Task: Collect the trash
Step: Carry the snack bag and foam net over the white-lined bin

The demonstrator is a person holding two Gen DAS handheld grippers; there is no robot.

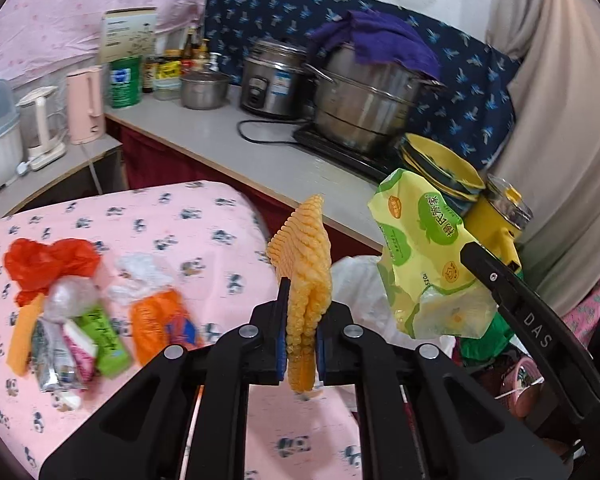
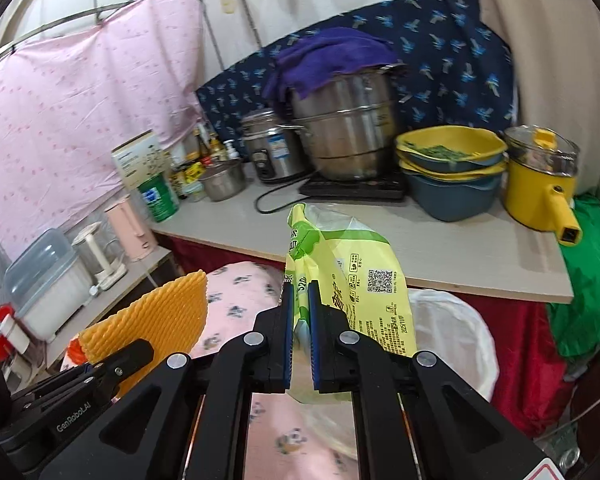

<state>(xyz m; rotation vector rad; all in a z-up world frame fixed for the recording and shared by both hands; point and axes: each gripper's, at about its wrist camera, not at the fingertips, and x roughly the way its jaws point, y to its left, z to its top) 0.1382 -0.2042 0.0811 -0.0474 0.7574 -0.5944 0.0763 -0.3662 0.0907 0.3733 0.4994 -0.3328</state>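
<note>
My left gripper (image 1: 302,320) is shut on an orange foam net sleeve (image 1: 306,264) and holds it in the air past the table's far right corner. My right gripper (image 2: 300,312) is shut on a yellow-green plastic wrapper (image 2: 340,280), also held in the air; the wrapper also shows in the left wrist view (image 1: 424,256). A bin lined with a white bag (image 2: 456,336) stands just below and behind both held items, and shows in the left wrist view (image 1: 356,284). More trash lies on the pink panda-print tablecloth (image 1: 204,232): a red plastic bag (image 1: 44,264), several small wrappers (image 1: 80,348) and an orange packet (image 1: 160,320).
A grey counter (image 2: 440,252) behind the bin carries a steel pot with a purple cloth (image 2: 340,128), a rice cooker (image 2: 272,148), stacked yellow and blue bowls (image 2: 452,172), a yellow pot (image 2: 540,184) and bottles. A pink kettle (image 1: 85,104) stands on a lower shelf at left.
</note>
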